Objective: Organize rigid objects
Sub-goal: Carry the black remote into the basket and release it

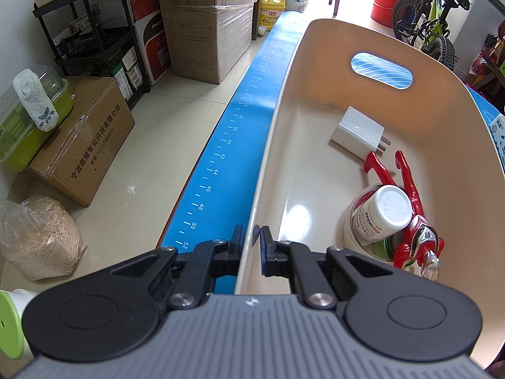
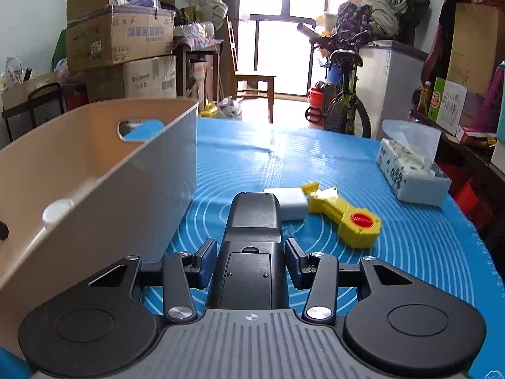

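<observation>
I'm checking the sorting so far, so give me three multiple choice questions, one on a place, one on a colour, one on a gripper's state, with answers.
1. Where is the white charger?
A. inside the beige bin
B. on the mat
C. on the floor

2. What colour is the toy wrench on the mat?
A. green
B. yellow
C. black

3. What is the right gripper doing?
A. hanging empty
B. clamping the bin rim
C. holding a black remote

Answers: A, it lies on the bin floor; B, yellow with a red centre; C, the remote sits between its pads.

Daylight poured from the overexposed window (image 2: 284, 47) at twelve o'clock, glaring off the blue mat (image 2: 274, 145); fisheye edges curved, slightly soft.
</observation>
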{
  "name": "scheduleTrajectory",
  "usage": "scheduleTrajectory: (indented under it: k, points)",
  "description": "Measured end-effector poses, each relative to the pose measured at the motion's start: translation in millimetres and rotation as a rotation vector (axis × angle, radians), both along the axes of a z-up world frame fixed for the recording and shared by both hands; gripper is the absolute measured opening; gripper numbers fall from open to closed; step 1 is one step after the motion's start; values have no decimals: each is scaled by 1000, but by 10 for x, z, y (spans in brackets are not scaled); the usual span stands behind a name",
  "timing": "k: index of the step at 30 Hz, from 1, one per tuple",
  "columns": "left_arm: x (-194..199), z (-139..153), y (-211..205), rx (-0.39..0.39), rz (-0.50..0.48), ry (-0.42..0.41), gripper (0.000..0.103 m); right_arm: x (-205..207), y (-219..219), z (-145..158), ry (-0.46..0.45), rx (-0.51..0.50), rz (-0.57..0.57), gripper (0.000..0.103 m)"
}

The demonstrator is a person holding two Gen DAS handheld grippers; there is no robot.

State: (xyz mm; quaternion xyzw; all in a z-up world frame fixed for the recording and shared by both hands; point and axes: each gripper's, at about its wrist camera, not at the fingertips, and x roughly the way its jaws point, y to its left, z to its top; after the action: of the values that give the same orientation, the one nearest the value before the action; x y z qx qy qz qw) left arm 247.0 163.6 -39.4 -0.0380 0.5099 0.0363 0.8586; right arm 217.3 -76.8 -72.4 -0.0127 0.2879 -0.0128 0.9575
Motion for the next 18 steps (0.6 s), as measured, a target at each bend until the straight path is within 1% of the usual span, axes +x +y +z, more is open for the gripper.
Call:
scheduleTrajectory:
  k: [5,12,15,18]
  points:
    - [0,0,0,-1,0,0,12,-8,12,277,-56,-1,20,52]
    - [-1,0,1,0,0,0,12,39,123,806,-152,4,93,52]
    - [0,0,-2,1,0,0,12,93,266,986,-164,-2,155,52]
    - [-1,0,2,0,0,0,12,164,441,1089,-151,-8,227,52]
